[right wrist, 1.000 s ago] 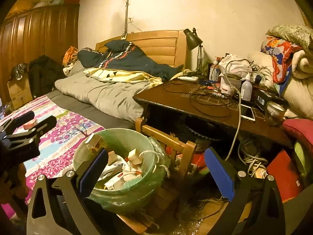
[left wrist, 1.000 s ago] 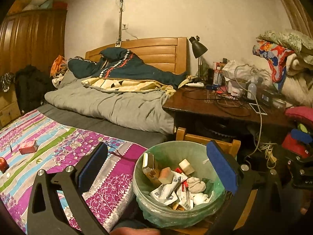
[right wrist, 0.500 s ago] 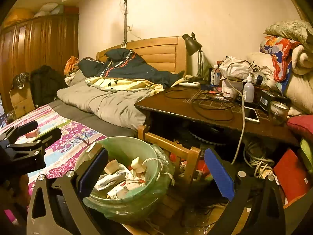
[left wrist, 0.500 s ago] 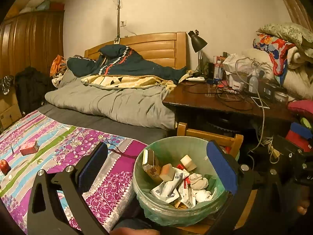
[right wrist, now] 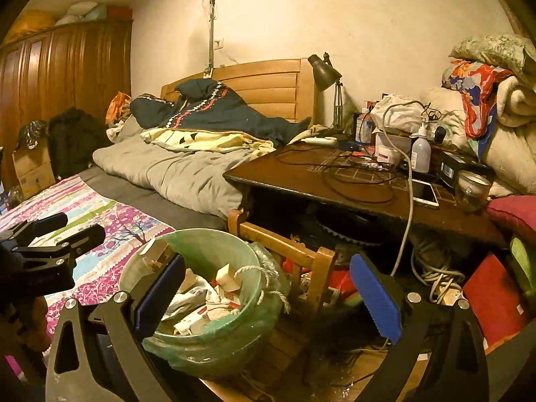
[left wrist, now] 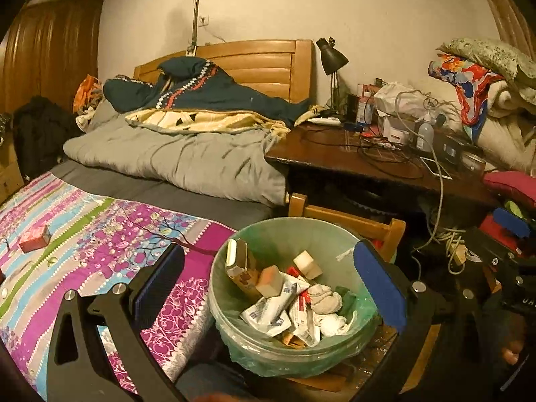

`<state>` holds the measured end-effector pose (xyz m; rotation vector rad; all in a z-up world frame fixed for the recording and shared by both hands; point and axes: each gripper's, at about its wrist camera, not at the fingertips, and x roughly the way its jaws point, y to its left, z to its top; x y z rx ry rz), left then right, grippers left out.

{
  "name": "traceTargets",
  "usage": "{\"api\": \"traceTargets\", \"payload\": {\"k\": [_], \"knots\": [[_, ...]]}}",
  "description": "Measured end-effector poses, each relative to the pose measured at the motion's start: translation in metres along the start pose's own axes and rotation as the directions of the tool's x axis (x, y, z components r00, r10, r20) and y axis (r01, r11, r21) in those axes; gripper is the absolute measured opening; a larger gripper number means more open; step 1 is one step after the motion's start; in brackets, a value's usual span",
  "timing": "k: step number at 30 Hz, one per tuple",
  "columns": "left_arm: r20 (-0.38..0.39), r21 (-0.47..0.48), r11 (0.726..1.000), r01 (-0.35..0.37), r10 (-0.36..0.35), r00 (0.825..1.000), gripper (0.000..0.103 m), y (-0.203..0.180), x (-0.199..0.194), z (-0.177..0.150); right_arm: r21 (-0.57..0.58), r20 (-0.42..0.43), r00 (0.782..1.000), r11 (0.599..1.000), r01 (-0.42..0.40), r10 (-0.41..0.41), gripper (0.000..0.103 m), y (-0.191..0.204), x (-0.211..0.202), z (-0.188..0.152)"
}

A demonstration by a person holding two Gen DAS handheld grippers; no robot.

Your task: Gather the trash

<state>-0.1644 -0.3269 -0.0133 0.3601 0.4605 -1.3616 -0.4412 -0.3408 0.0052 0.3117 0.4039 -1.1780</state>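
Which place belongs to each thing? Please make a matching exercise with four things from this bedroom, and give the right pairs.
Things:
1. small red box
2. black desk lamp
3. white tablet
4. crumpled tubes

Places:
A. inside the green-lined bin
B. flat near the dark table's front edge
C. on the patterned bedspread
D. beside the headboard

Pairs: 1-C, 2-D, 3-B, 4-A

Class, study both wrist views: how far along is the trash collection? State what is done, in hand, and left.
Done: the green-lined bin already holds cartons, wrappers and crumpled tissues. In hand: nothing; the left tool and right tool are both open and empty. Left: probably the small red box lying on the patterned bedspread, if it is trash.
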Motion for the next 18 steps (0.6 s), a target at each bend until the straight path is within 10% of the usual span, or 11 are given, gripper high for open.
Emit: {"api": "traceTargets", "payload": {"k": [18], "knots": [[-0.016, 0.041, 0.998, -0.052, 0.053, 0.998, 0.097, -0.0080, 0.0001, -0.0017, 0.004, 0.009, 1.000, 1.000, 0.023, -0.023, 0.098, -0.0063, -0.0038, -0.0003]]}}
